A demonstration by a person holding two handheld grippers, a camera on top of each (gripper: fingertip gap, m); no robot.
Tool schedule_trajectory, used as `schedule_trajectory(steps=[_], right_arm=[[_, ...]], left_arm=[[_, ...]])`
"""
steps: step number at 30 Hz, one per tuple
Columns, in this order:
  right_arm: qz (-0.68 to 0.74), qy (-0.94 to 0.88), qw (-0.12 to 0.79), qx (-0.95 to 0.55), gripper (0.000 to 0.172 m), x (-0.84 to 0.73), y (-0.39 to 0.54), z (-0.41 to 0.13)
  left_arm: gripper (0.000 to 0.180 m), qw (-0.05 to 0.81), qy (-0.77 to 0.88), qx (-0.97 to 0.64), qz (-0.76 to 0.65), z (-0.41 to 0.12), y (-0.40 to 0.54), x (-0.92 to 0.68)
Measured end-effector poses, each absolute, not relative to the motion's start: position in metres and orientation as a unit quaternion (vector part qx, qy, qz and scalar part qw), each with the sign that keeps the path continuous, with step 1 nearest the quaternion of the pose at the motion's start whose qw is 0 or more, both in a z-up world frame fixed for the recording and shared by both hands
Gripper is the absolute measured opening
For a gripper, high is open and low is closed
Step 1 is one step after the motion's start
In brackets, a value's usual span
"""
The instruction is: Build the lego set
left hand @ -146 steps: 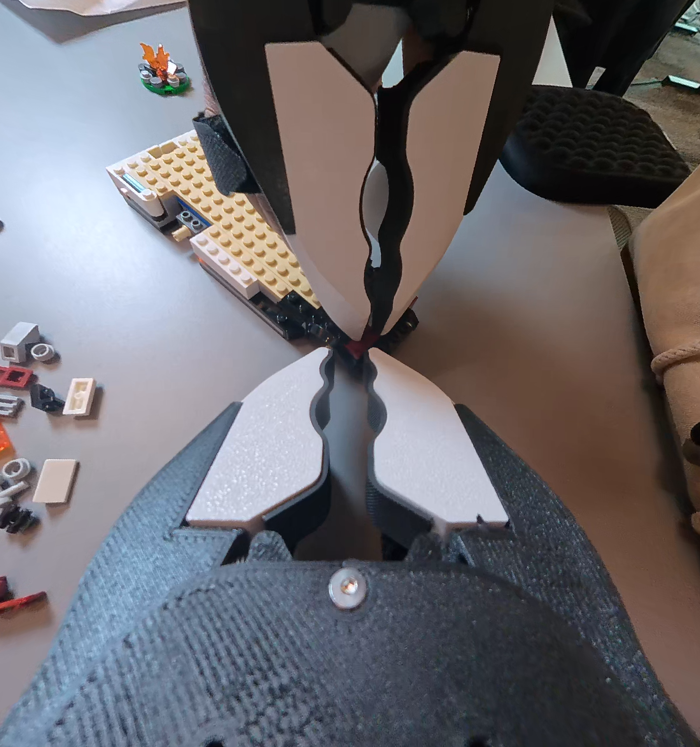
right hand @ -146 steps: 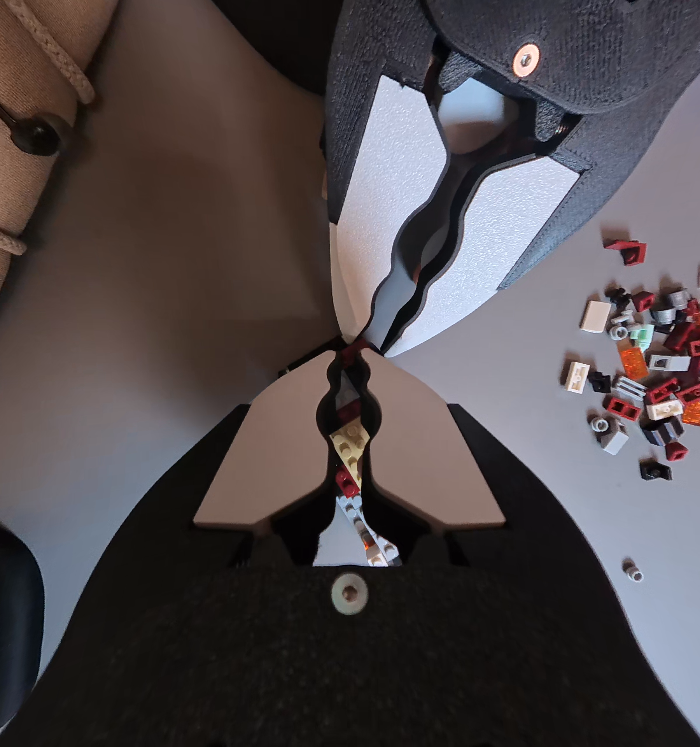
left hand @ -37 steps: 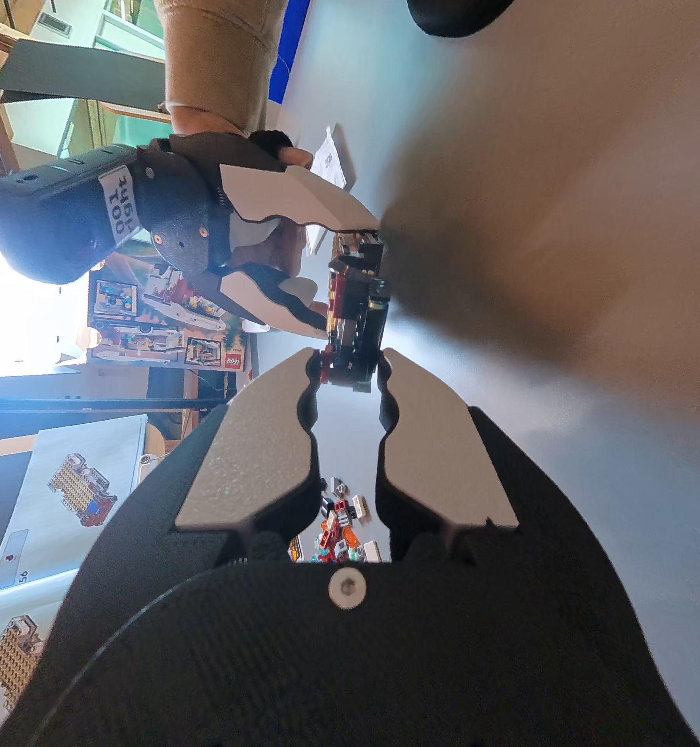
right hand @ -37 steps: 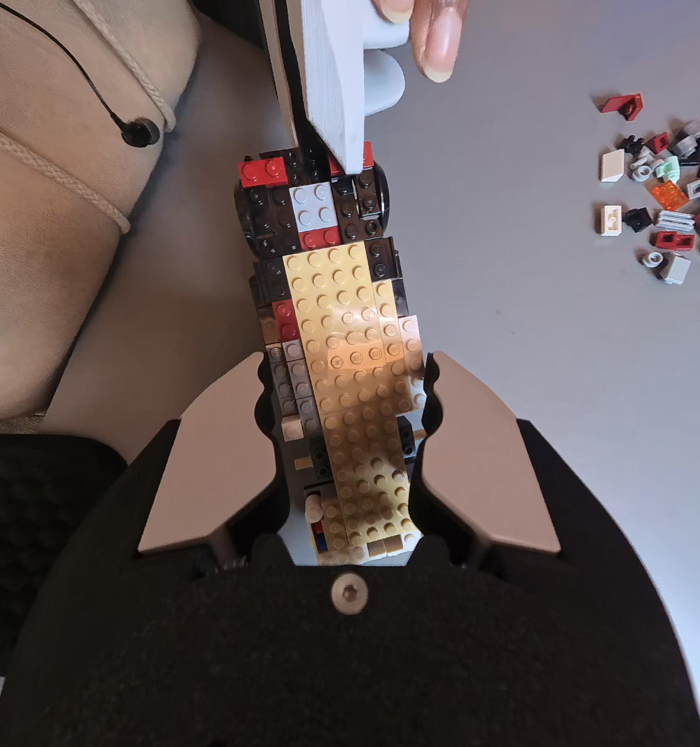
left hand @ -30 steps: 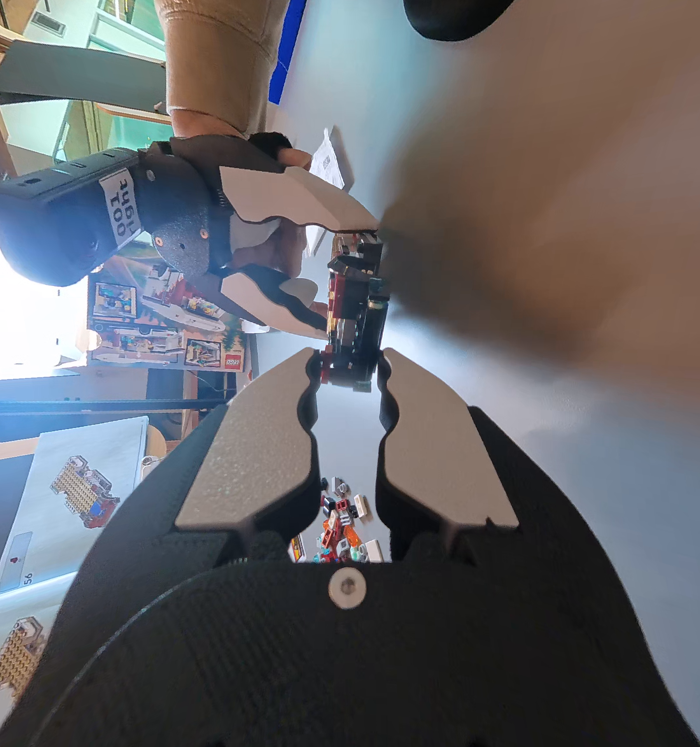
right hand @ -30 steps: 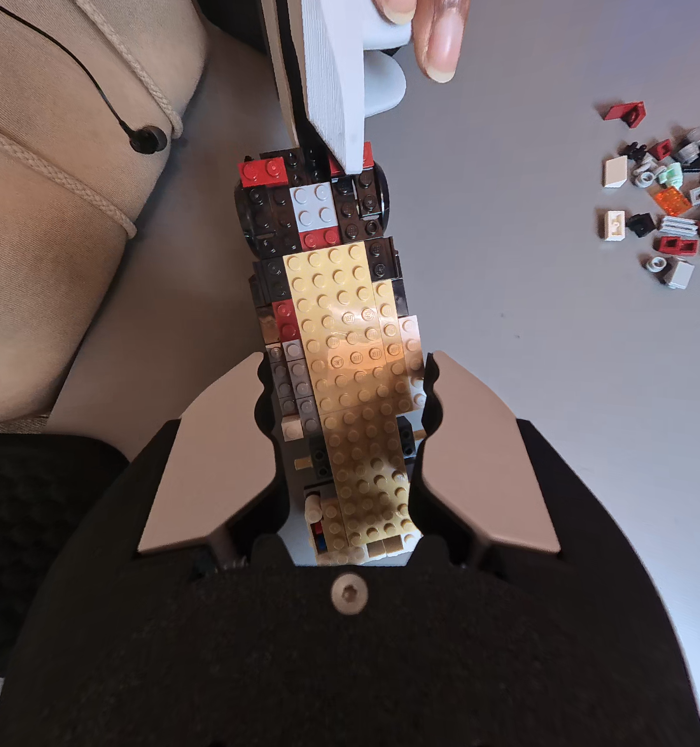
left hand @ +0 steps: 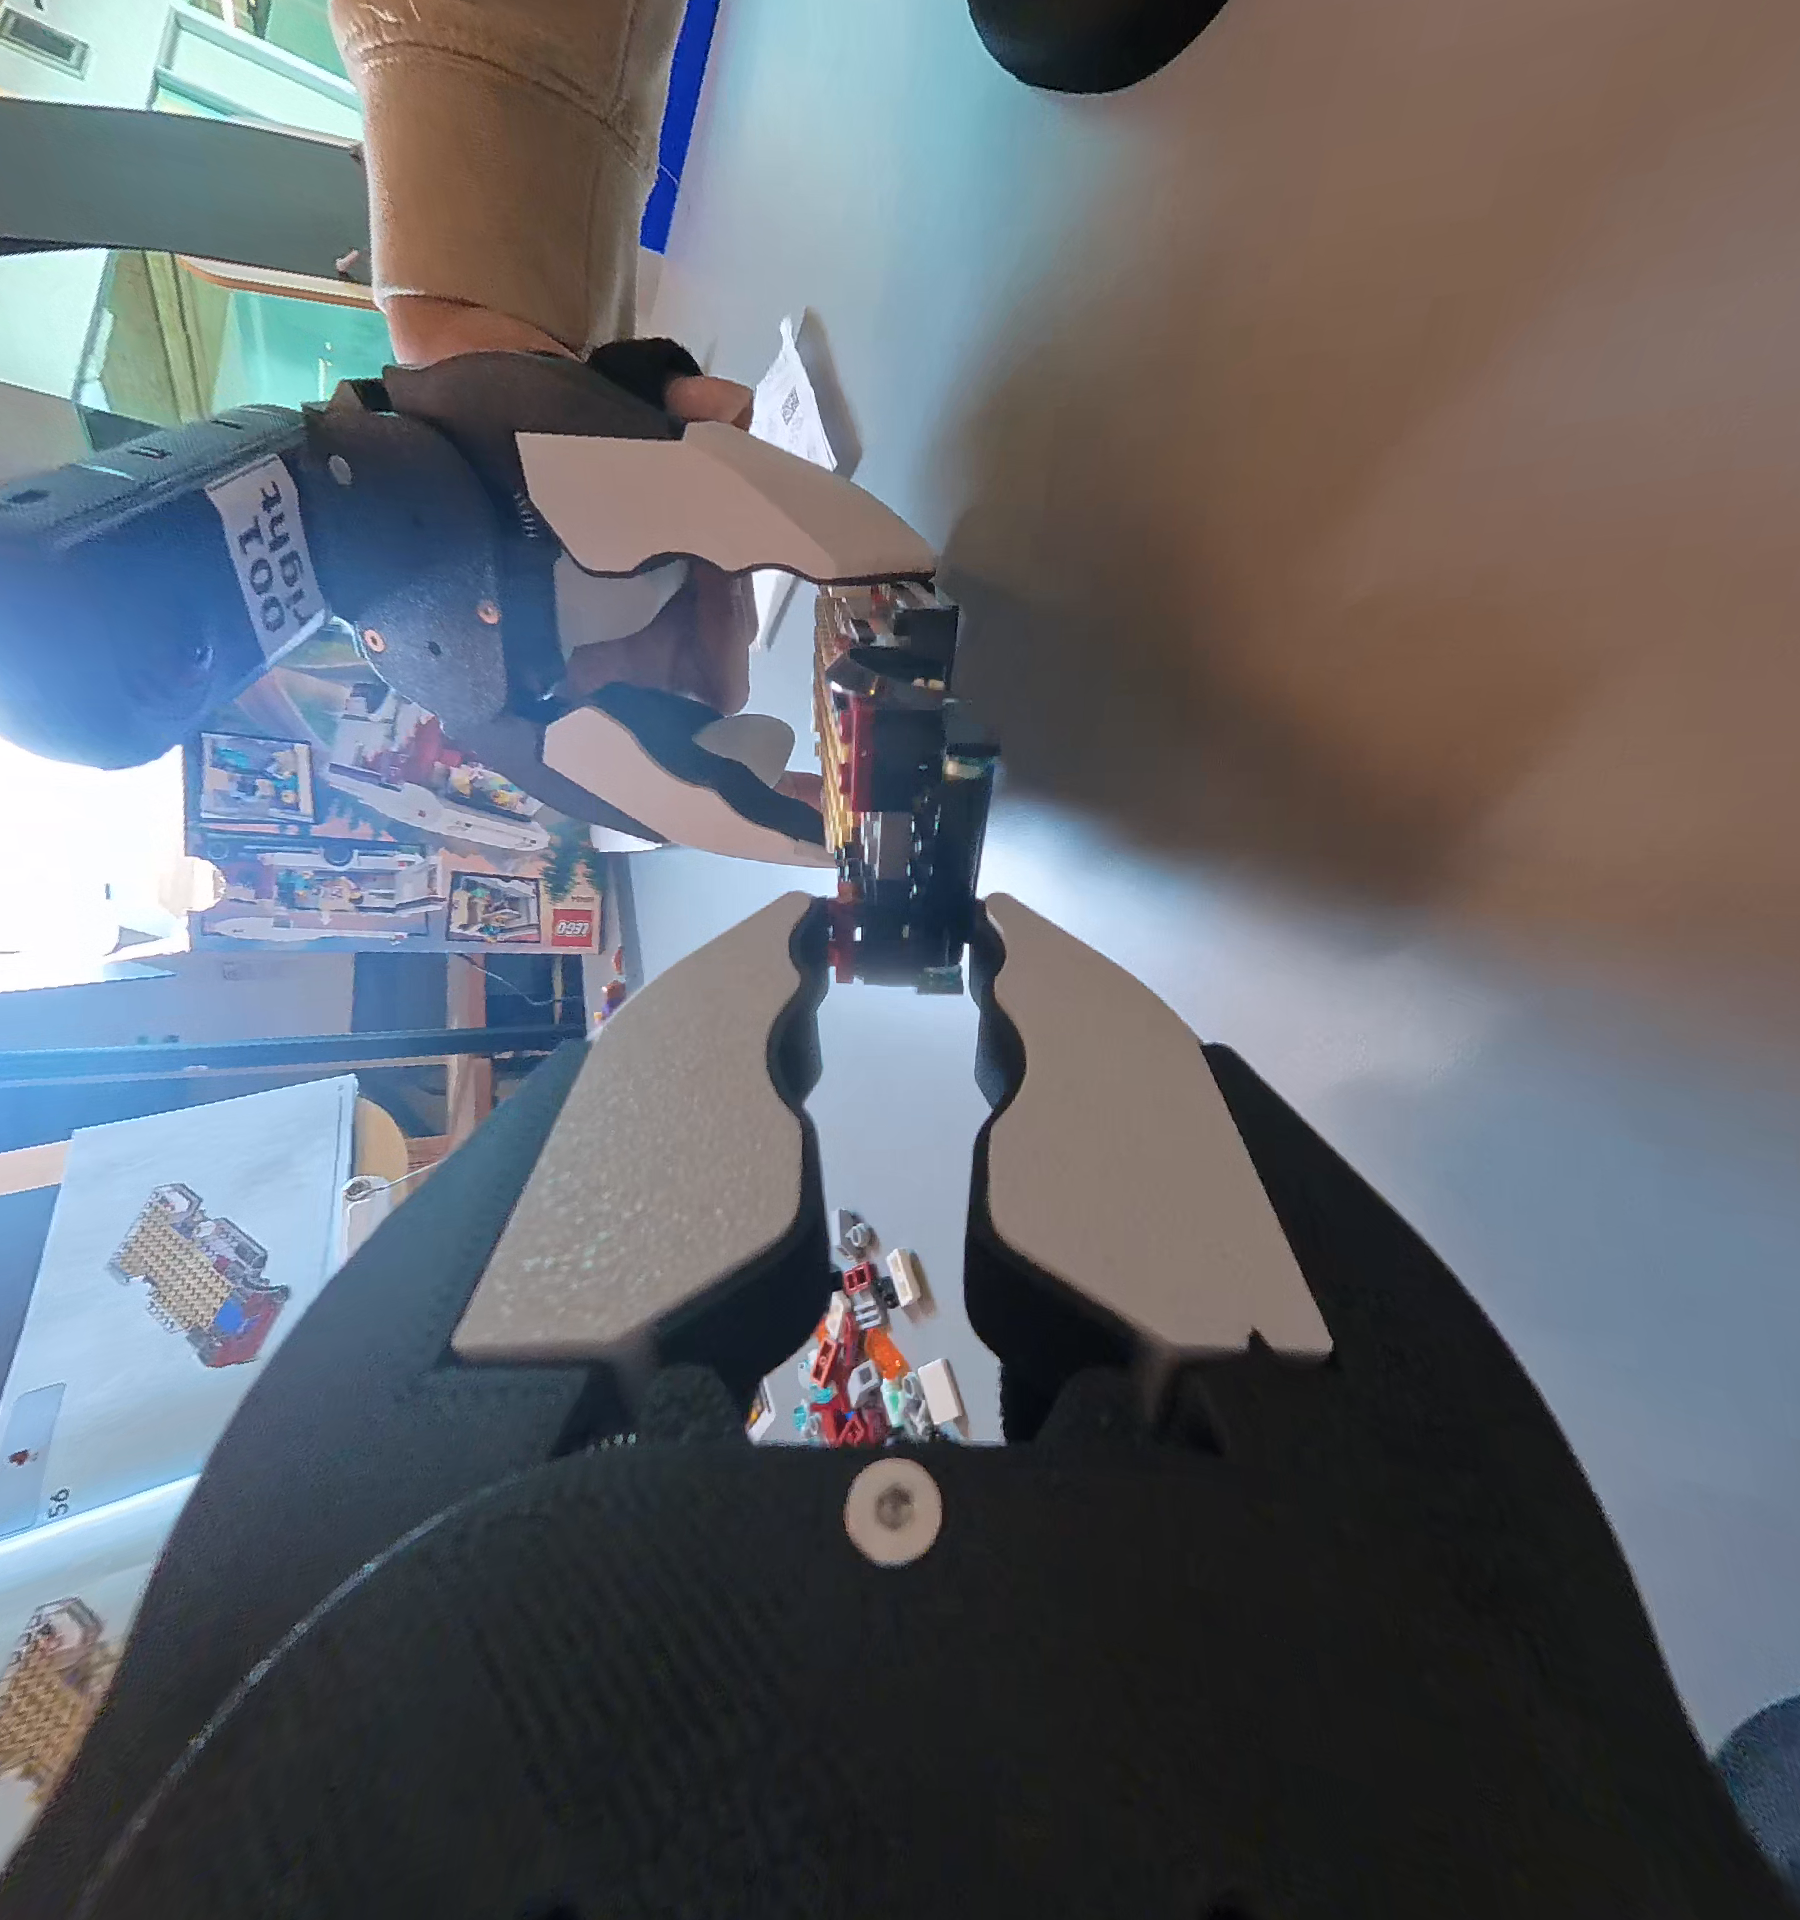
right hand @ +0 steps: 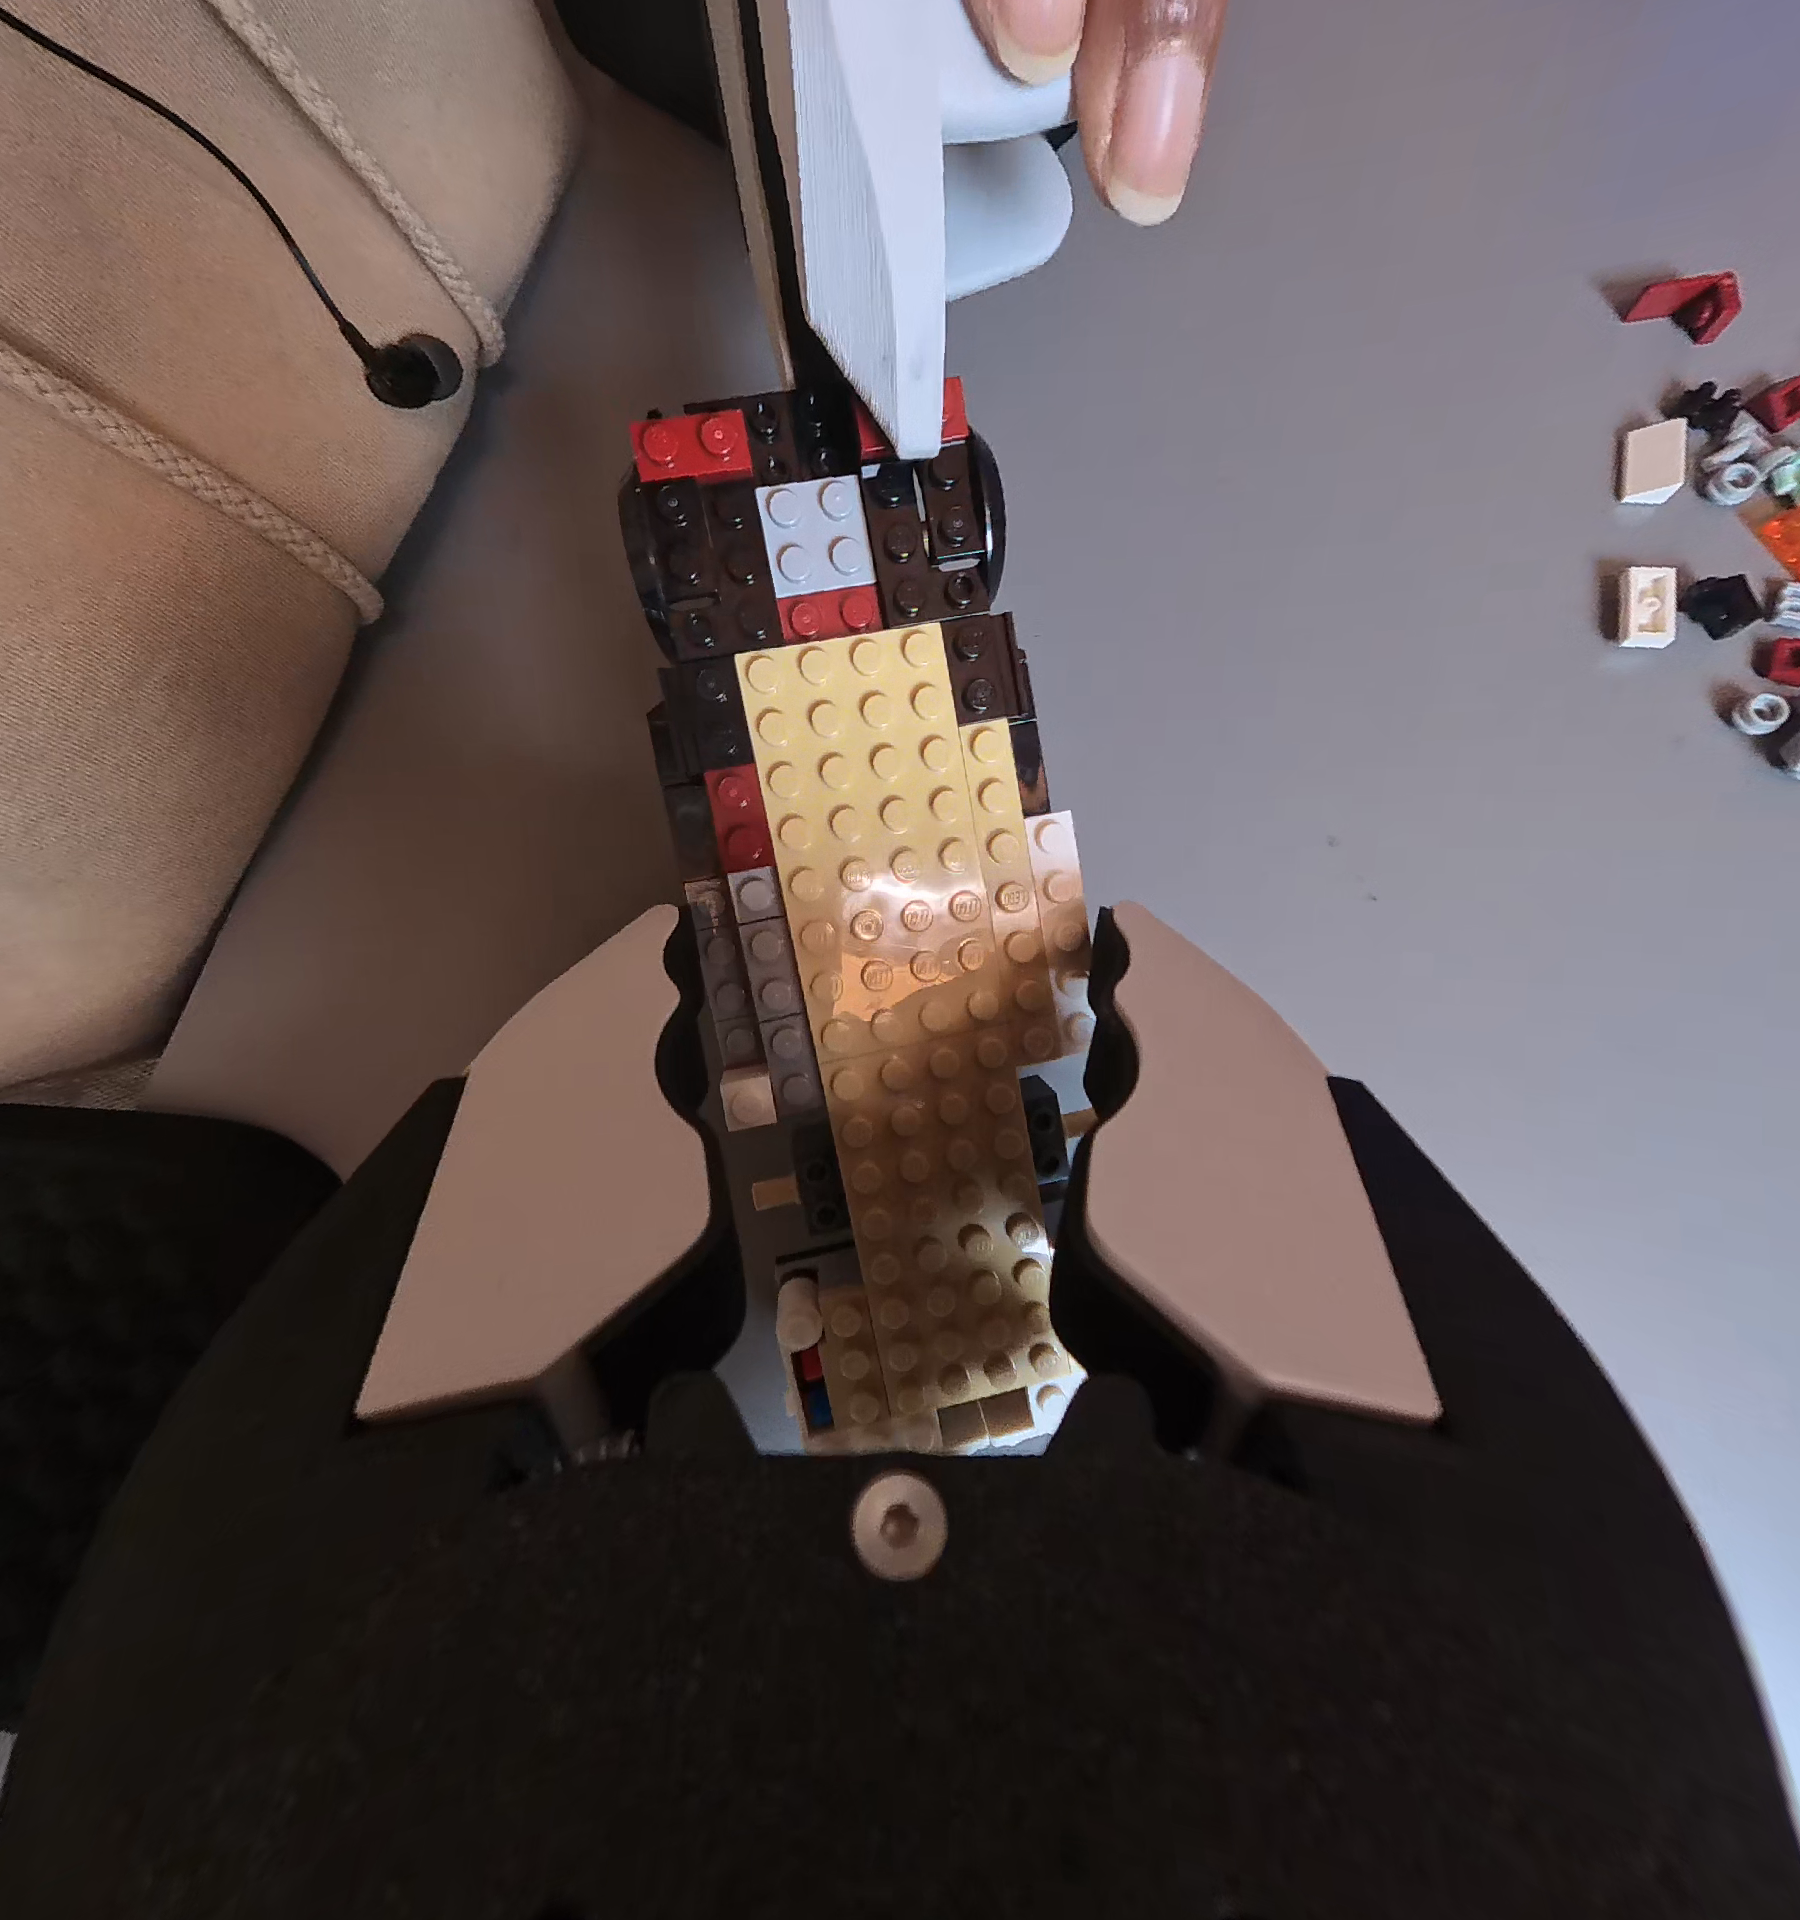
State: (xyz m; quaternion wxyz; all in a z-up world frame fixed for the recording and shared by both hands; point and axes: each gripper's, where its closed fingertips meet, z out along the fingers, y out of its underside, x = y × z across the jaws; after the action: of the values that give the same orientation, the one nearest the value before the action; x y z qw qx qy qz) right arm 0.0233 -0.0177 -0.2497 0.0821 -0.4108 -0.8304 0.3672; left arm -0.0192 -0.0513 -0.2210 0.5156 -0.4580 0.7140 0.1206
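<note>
Nothing's shifted since 1s ago: left claw (left hand: 901, 940) & right claw (right hand: 885, 940) both clamp brick model (right hand: 875, 935).

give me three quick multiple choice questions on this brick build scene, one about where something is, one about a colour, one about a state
1. Where do the loose bricks lie in the right wrist view?
A. on the table, right of the model
B. on top of the model
C. on the sleeve

2. What colour are the model's large studded plates?
A. blue
B. tan
C. green

3. How does the left gripper stand?
A. wide open, far from the model
B. closed on the model's dark end
C. holding paper

Answers: 1 A, they are scattered on the grey table; 2 B, tan plates cover most of the top; 3 B, both fingertips press the red and black end.
</note>
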Motion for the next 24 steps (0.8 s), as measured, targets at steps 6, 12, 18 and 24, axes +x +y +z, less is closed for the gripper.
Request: schedule_trajectory(steps=[6, 12, 18, 24], right_arm=[[0.383, -0.825, 0.067, -0.411, 0.072, 0.025, -0.021, -0.246], [0.388, -0.825, 0.062, -0.406, 0.072, 0.026, -0.025, -0.245], [0.389, -0.826, 0.060, -0.402, 0.072, 0.026, -0.027, -0.244], [0.399, -0.819, 0.060, -0.408, 0.072, 0.026, -0.026, -0.242]], left_arm=[[0.024, 0.511, 0.711, -0.474, 0.096, -0.217, -0.054, -0.018], [0.024, 0.500, 0.713, -0.484, 0.084, -0.214, -0.057, -0.017], [0.023, 0.489, 0.717, -0.492, 0.073, -0.212, -0.059, -0.016], [0.024, 0.496, 0.714, -0.489, 0.069, -0.210, -0.057, -0.016]])
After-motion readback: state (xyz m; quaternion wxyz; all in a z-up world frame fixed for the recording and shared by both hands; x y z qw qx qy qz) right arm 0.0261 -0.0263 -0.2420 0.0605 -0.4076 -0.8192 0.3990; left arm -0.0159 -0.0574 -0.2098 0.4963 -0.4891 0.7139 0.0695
